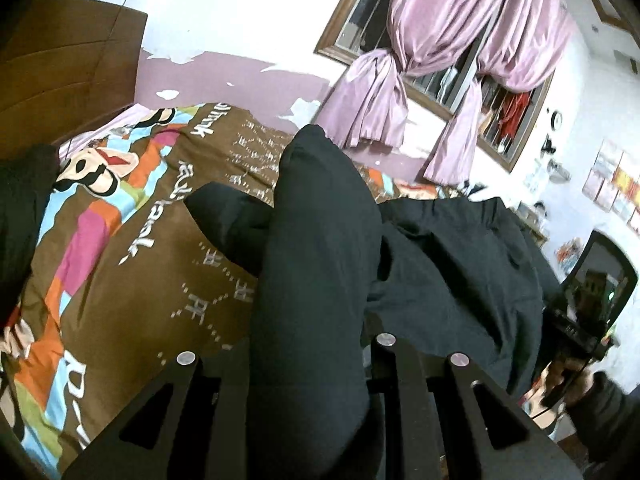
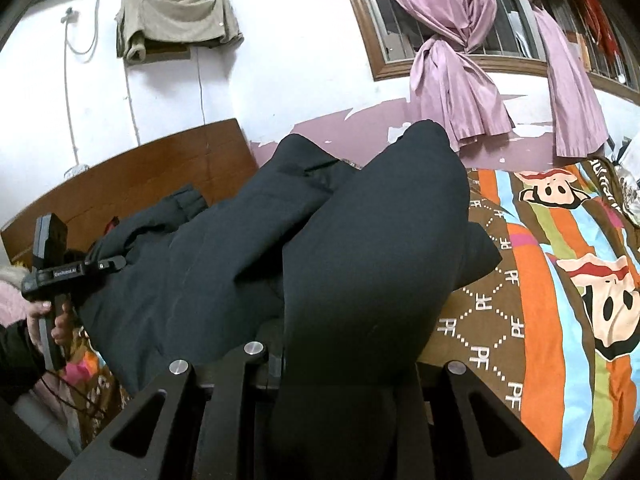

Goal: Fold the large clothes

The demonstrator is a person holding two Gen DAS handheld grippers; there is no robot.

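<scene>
A large dark navy padded coat (image 1: 448,264) lies on the bed, lifted at two points. In the left wrist view a thick fold of it (image 1: 316,240) bulges up between the jaws of my left gripper (image 1: 308,364), which is shut on the cloth. In the right wrist view another fold (image 2: 376,248) stands up in my right gripper (image 2: 344,364), also shut on the cloth. Each view shows the other hand-held gripper beside the coat: the right one (image 1: 584,312) and the left one (image 2: 52,272). The fingertips are hidden by fabric.
The bed carries a brown quilt (image 1: 132,288) with bright stripes and cartoon faces (image 2: 568,280). A wooden headboard (image 2: 160,176) stands behind it. Pink curtains (image 1: 460,40) hang at a barred window above the far side. Another dark garment (image 1: 20,208) lies at the left edge.
</scene>
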